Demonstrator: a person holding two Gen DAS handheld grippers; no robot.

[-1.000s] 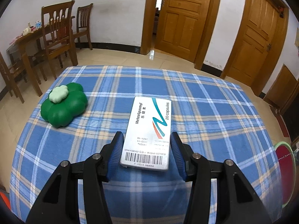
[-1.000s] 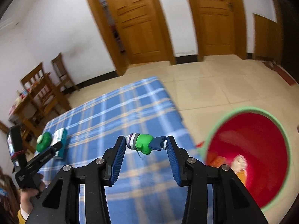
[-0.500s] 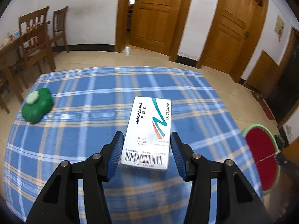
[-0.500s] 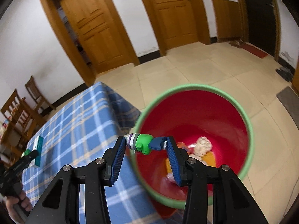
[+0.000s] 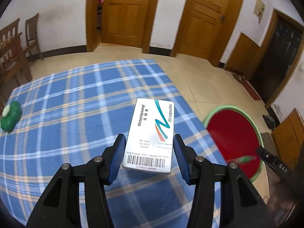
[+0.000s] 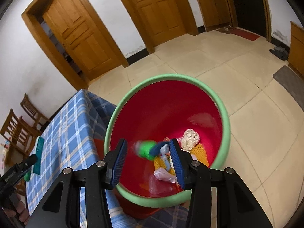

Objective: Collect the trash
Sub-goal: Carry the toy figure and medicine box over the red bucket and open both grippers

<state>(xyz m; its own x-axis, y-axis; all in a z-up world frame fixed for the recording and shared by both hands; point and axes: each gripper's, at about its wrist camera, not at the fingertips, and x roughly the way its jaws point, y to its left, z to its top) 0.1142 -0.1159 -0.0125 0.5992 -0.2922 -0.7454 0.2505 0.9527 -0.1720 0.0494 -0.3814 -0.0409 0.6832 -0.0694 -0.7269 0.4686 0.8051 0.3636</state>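
Note:
My left gripper [image 5: 149, 138] is shut on a white medicine box [image 5: 152, 131], held above the blue plaid table [image 5: 76, 104] near its right edge. The box [image 6: 39, 152] also shows at the left of the right wrist view. My right gripper [image 6: 147, 146] hangs over the red bin with the green rim [image 6: 171, 76]. A small green and blue toy [image 6: 146, 150] is blurred between its jaws, clear of the left pad and loose. In the left wrist view the bin [image 5: 224, 107] stands on the floor right of the table.
A green clover-shaped object [image 5: 9, 117] lies at the table's far left. In the bin lie crumpled paper [image 6: 190, 136], orange netting [image 6: 199, 152] and plastic wrap [image 6: 163, 176]. Wooden chairs [image 5: 11, 47] stand at the back left, wooden doors [image 5: 125, 13] behind.
The left gripper carried the box rightward toward the table's right edge. The right gripper moved from over the table to above the bin, and the toy has come loose from its pads.

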